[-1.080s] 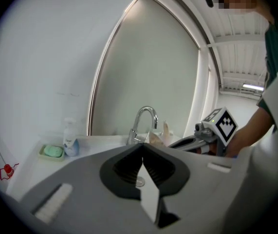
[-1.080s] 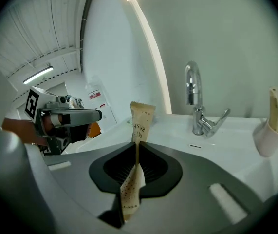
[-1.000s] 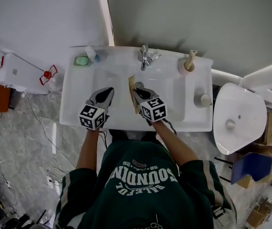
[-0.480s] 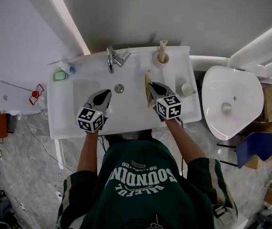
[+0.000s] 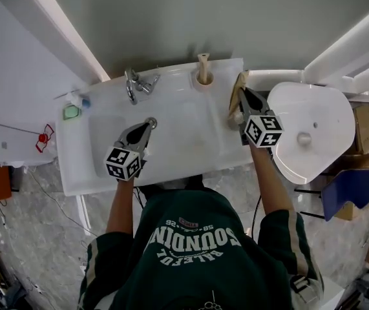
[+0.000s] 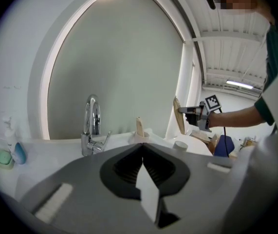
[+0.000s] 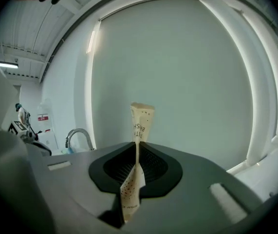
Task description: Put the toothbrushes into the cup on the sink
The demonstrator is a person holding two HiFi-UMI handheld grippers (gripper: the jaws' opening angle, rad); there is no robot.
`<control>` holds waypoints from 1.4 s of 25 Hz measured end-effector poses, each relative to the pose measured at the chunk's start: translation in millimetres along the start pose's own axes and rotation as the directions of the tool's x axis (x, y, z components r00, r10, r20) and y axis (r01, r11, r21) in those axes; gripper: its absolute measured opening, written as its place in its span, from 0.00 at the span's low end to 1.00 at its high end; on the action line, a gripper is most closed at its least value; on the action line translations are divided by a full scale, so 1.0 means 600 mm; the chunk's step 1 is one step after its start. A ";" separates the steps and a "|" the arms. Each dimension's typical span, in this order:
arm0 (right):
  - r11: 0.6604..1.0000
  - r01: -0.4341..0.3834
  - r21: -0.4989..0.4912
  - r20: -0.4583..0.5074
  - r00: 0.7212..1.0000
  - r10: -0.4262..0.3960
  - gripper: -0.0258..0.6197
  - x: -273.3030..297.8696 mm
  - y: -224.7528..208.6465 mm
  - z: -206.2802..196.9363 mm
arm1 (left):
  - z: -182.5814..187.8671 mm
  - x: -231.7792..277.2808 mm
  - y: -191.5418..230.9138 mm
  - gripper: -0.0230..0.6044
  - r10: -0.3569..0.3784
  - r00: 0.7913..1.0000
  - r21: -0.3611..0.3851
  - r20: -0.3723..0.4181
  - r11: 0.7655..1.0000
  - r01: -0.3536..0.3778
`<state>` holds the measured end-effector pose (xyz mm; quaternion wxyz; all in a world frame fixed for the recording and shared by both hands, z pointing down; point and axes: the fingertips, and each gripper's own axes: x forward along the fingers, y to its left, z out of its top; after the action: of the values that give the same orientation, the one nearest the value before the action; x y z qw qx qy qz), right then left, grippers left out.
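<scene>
One sink [image 5: 171,157], one tap [image 5: 134,84], two toothbrushes [image 5: 203,64], two tongs [image 5: 148,125], one soap dish [image 5: 72,112]

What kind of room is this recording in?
Most likely a bathroom: a white sink with a chrome faucet, a cup holding a toothbrush on its rim, and what looks like a toilet right beside it.

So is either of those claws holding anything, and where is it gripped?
The right gripper pinches a paper-wrapped toothbrush around its middle; the left gripper holds nothing.
</scene>
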<state>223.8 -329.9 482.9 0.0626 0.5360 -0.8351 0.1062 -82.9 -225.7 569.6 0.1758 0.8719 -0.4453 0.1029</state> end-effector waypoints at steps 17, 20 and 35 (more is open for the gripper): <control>0.982 0.186 -0.039 -0.013 0.982 -0.186 0.09 -0.025 -0.120 -0.125 | -0.021 -0.023 0.001 0.12 0.037 0.999 -0.010 -0.031 0.999 -0.038; 0.978 0.203 -0.045 -0.038 0.978 -0.204 0.09 -0.030 -0.121 -0.150 | -0.024 -0.027 0.002 0.12 0.039 0.999 -0.014 -0.035 0.999 -0.039; 0.960 0.279 -0.026 -0.116 0.953 -0.280 0.09 -0.047 -0.134 -0.194 | -0.027 -0.052 0.028 0.12 0.042 0.998 -0.017 -0.038 0.999 -0.043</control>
<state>307.5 -309.1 598.3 0.1292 0.6412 -0.7462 0.1239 -115.3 -205.4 577.6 0.1898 0.8586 -0.4612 0.1188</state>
